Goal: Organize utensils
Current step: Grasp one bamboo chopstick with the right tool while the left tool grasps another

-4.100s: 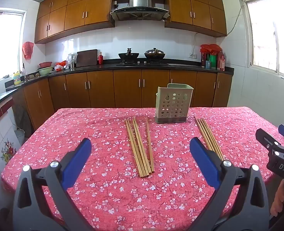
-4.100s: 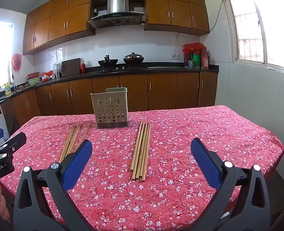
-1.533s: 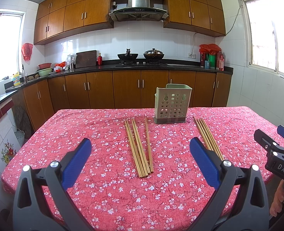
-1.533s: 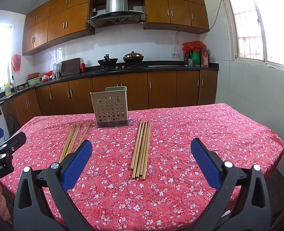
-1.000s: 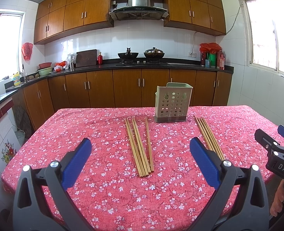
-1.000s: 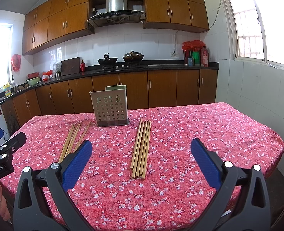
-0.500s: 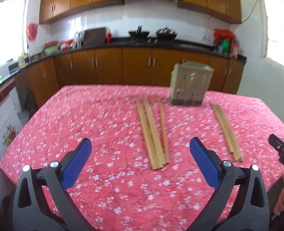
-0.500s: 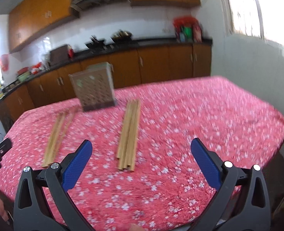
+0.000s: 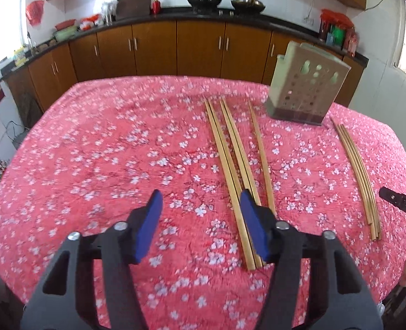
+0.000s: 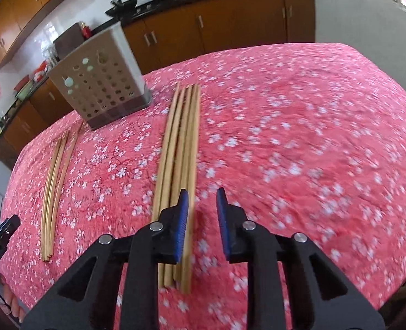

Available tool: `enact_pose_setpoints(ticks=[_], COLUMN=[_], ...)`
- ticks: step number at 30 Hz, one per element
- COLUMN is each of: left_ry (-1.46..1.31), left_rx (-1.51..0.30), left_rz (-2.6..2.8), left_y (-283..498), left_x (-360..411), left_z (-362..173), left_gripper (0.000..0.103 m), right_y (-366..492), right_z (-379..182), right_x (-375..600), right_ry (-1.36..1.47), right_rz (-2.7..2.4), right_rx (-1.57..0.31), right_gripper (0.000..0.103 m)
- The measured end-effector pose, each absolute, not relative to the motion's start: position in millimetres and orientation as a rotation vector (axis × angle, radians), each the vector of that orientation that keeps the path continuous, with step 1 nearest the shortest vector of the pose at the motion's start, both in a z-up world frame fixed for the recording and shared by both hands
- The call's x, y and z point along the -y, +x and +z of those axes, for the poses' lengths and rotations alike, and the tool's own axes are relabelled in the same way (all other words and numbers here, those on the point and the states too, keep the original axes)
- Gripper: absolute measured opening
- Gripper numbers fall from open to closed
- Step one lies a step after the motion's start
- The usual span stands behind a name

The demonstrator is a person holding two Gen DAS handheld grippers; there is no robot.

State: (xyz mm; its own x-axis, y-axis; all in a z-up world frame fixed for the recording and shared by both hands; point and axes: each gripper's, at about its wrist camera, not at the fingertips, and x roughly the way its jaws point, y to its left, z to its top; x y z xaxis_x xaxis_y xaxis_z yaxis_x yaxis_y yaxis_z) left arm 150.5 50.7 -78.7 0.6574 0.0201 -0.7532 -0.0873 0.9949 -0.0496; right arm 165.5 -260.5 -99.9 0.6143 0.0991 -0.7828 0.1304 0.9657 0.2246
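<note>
Red cloth with white blossoms covers the whole table (image 9: 98,148), and nothing on it has been sorted yet, as far as I can see. Toward the far edge stands the perforated utensil holder (image 9: 304,88), upright; I cannot see down into it from either wrist view, so I cannot say whether anything is inside, though nothing sticks out above its rim.

Two groups of wooden chopsticks lie flat on the cloth, running from near the holder toward the near edge. The left bunch of chopsticks (image 9: 236,165) sits left of the holder, loosely fanned; the right bunch of chopsticks (image 10: 179,165) lies tight together on the holder's other side, well apart from the first.

My left gripper (image 9: 200,228) hangs over the near end of the left bunch. Its jaws have just been closing and now stand about half apart, with only bare cloth between them; the sticks pass just beside and under the right-hand finger, unpinched. My right gripper (image 10: 202,220) has also just been closing, down to a narrow gap that still holds nothing; the right bunch runs beside and beneath its left-hand finger.

So I judge the job barely begun: every stick I can see remains to be lifted and stood in the holder.
</note>
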Motion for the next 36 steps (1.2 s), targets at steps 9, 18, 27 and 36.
enact_pose_setpoints(ticks=[9, 18, 27, 36], left_ry=[-0.127, -0.144, -0.110, -0.082], left_rx=[-0.932, -0.965, -0.969, -0.976], left_rz=[0.004, -0.036, -0.051, 0.017], left_y=[180.0, 193.4, 201.5, 221.4], left_x=[-48.2, -43.8, -34.6, -47.6], left_z=[-95.2, -103.1, -103.4, -109.1], left_gripper=[0.035, 0.019, 0.015, 0.009], right_y=[185.1, 191.6, 191.8, 196.4], right_z=[-114.1, -115.2, -116.1, -118.3], right_x=[259.6, 261.2, 258.8, 261.0], right_ry=[0.212, 0.149, 0.131, 0.092], right_rz=[-0.042, -0.097, -0.101, -0.086], right_rx=[-0.944, -0.919, -0.910, -0.899], right_gripper=[0.008, 0.008, 0.008, 0.008])
